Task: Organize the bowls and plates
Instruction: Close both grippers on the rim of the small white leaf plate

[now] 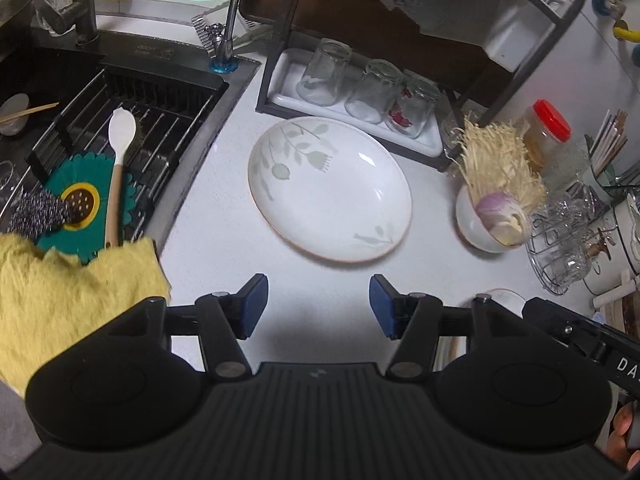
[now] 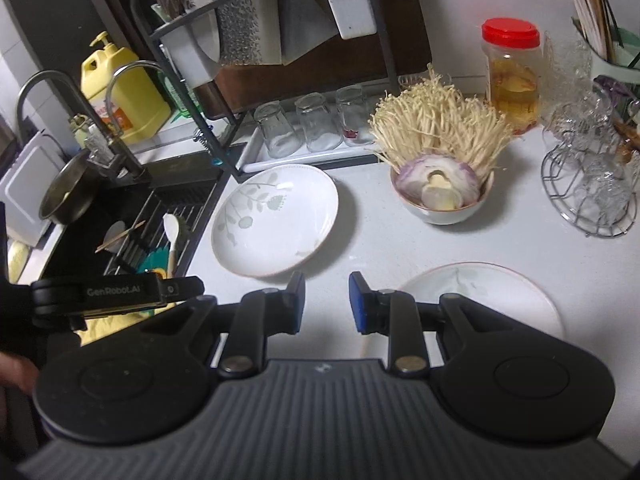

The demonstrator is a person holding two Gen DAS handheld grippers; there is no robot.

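Two white ceramic plates with pale green leaf prints lie on the white tabletop (image 1: 224,184). The first leaf-print plate (image 1: 330,188) sits flat between the black sink (image 1: 120,92) and the black metal dish rack (image 1: 400,40), just ahead of the left claw (image 1: 318,306). The second leaf-print plate (image 2: 480,296) lies nearer the person, partly hidden beneath the right claw (image 2: 324,300).

One white ceramic bowl (image 2: 442,206) stands to the right of the first plate, apart from it, holding one cut purple onion and a bunch of pale enoki mushrooms. Three clear drinking glasses (image 1: 370,88) stand upside down in a row on the rack's white tray. One clear plastic jar with a red lid (image 2: 512,76) stands behind the bowl.

In the sink lie one white silicone spatula with a wooden handle (image 1: 118,160) and one green sunflower-shaped mat (image 1: 86,208); one yellow cloth (image 1: 68,292) drapes at the sink's near edge.

The left claw hovers with its blue pads well apart and nothing between them. The right claw's pads stand narrower, also apart and gripping nothing.
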